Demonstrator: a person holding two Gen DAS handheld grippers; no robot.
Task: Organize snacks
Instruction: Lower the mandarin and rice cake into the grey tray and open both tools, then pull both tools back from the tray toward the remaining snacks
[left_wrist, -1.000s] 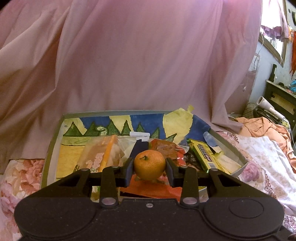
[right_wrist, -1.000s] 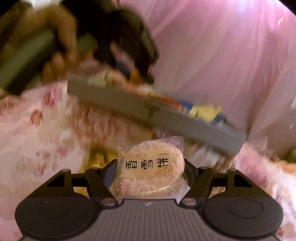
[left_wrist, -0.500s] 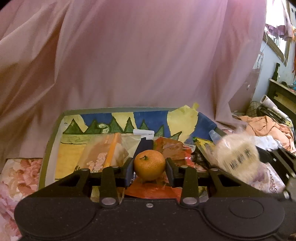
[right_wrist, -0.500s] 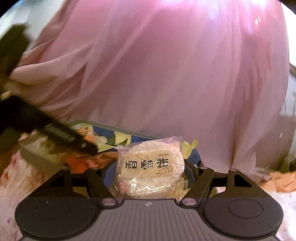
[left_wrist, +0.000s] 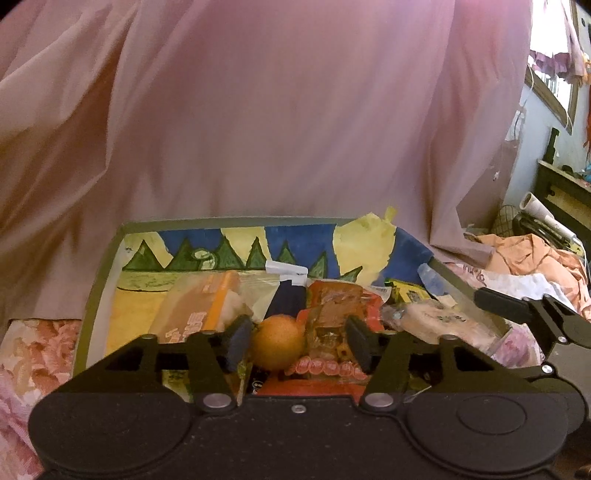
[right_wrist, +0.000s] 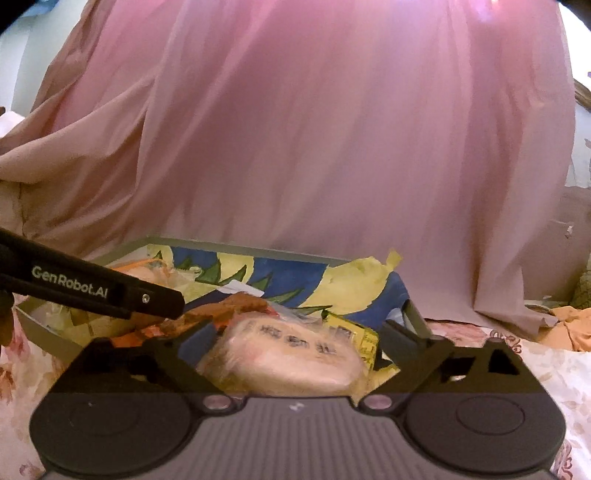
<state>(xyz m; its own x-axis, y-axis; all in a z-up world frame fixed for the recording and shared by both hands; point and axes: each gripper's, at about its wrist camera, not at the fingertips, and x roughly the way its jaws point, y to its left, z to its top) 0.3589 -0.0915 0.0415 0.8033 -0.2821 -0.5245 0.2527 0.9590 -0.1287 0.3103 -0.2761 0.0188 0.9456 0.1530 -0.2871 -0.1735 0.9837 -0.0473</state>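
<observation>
A grey-rimmed box (left_wrist: 229, 221) lined with painted paper holds several snacks. My left gripper (left_wrist: 297, 343) hangs over its near side and its jaws are opening. A small orange (left_wrist: 279, 345) sits between them on the snack pile, close to the left pad and clear of the right one. My right gripper (right_wrist: 295, 332) stands over the box's (right_wrist: 240, 251) right part, jaws opening wide. A round rice cracker packet (right_wrist: 291, 362) lies loose between them; the pads do not touch it. The same packet (left_wrist: 443, 325) shows in the left wrist view beside a right finger (left_wrist: 517, 306).
An orange-labelled clear packet (left_wrist: 199, 306), a red packet (left_wrist: 332, 306) and a yellow box (left_wrist: 406, 295) lie in the box. Pink cloth (left_wrist: 295, 129) hangs close behind it. Flowered bedding (left_wrist: 33, 354) surrounds it; orange cloth (left_wrist: 535, 258) and dark furniture (left_wrist: 565, 192) are at the right.
Both grippers opened. The orange left the left pads and sits lower on the pile. The right gripper carried the rice cracker packet over the box and let it drop there.
</observation>
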